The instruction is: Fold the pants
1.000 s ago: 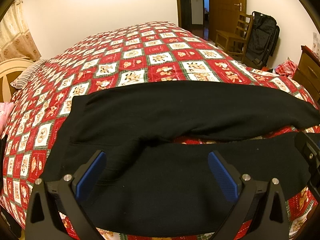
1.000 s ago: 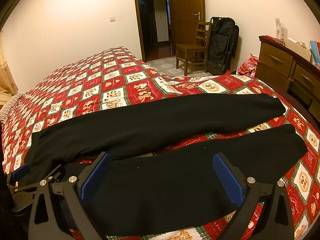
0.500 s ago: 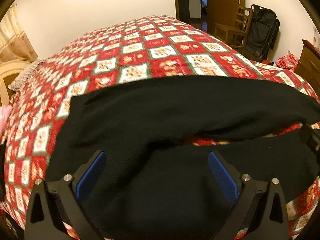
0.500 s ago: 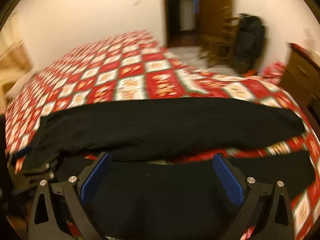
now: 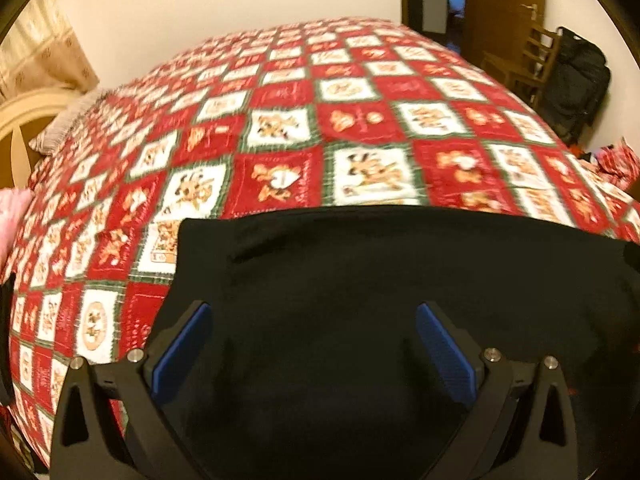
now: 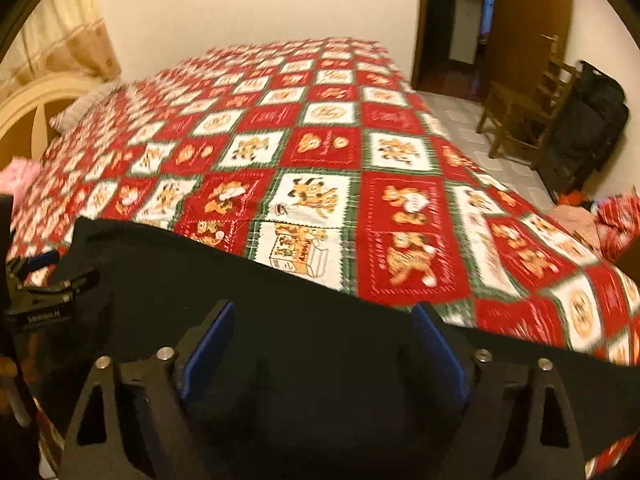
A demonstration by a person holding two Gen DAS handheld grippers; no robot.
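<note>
Both grippers, left (image 5: 310,350) and right (image 6: 322,354), hang apart over black pants (image 5: 400,280) on the quilt (image 5: 280,120), the right's jaws just narrowing on nothing; pinch one fabric edge evenly.

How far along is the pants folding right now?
Done: the black pants lie spread flat on the red patchwork quilt; no fold shows yet.
In hand: the left gripper and right gripper hover over the fabric, pads clear of it. The right jaws have just been closing a little, cloth below them but not pinched.
Left: grasping the pants and every fold.
</note>
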